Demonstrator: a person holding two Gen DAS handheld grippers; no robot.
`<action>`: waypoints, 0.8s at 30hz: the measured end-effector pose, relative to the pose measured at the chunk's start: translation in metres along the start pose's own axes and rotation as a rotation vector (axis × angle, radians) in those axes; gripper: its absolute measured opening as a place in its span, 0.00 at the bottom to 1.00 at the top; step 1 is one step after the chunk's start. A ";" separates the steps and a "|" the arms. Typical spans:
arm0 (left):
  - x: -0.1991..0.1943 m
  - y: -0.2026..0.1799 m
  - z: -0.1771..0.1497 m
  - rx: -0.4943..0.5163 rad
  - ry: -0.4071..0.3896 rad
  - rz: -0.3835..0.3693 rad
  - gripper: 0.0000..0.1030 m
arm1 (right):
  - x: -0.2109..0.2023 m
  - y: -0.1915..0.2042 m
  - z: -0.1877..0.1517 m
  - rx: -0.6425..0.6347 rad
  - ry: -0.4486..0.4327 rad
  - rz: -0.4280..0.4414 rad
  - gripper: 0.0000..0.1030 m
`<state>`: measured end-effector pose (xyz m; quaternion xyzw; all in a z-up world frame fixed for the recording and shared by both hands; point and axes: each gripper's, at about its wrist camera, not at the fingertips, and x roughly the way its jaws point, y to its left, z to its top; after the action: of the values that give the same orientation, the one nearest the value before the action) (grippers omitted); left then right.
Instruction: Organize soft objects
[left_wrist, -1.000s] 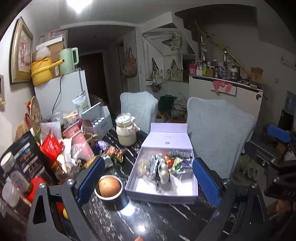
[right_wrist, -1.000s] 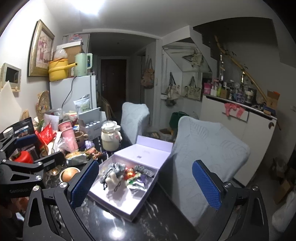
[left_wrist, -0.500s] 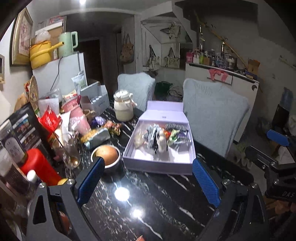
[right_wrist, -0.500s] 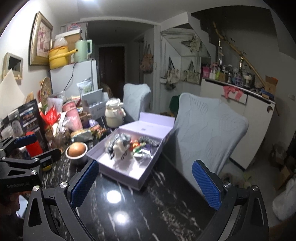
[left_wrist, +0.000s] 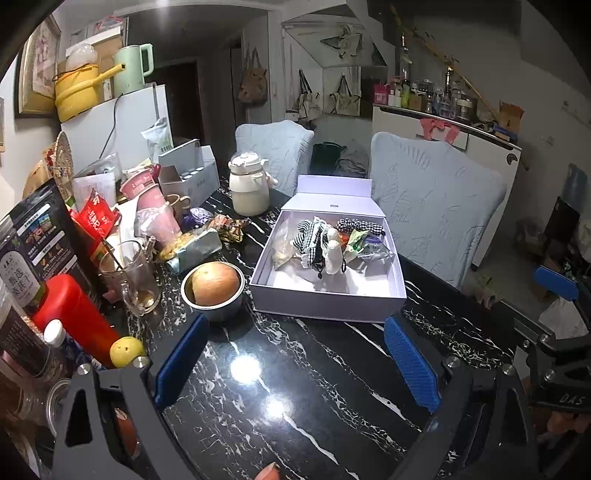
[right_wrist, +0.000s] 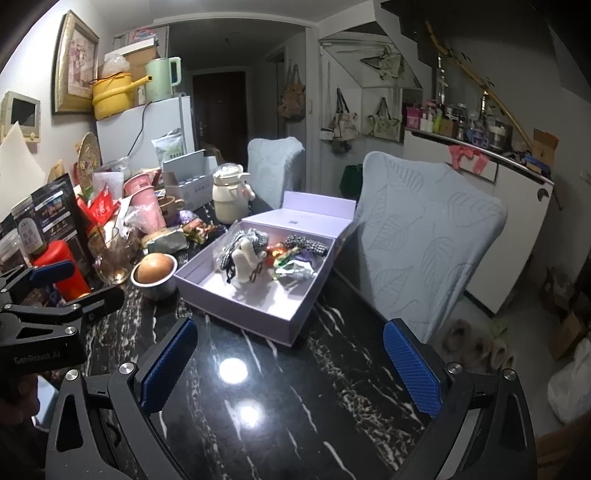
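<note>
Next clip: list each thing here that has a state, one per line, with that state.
left gripper: open, holding nothing, above the table
right gripper: open, holding nothing
lavender box: lid flipped back, open, soft items piled at its far end
white plush toy: in the box
metal bowl: upright, holds a round fruit
glass mug: upright, nearly empty
cream teapot: lid on

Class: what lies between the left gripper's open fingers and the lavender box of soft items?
Only bare black marble table separates the left gripper from the lavender box, seen in the left wrist view.
</note>
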<state>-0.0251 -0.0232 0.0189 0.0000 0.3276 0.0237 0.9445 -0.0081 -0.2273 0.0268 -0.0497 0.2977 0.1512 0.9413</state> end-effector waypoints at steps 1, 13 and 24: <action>0.001 0.000 0.000 0.001 0.003 -0.003 0.94 | 0.000 0.000 0.000 0.002 0.000 -0.003 0.99; -0.002 -0.004 -0.002 0.021 0.010 -0.034 0.94 | -0.002 0.000 0.002 0.018 -0.001 -0.036 0.99; -0.006 -0.011 -0.003 0.037 0.013 -0.058 0.94 | -0.006 0.003 0.001 0.019 -0.005 -0.050 0.99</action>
<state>-0.0310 -0.0346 0.0198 0.0080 0.3339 -0.0100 0.9425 -0.0127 -0.2261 0.0309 -0.0477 0.2953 0.1250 0.9460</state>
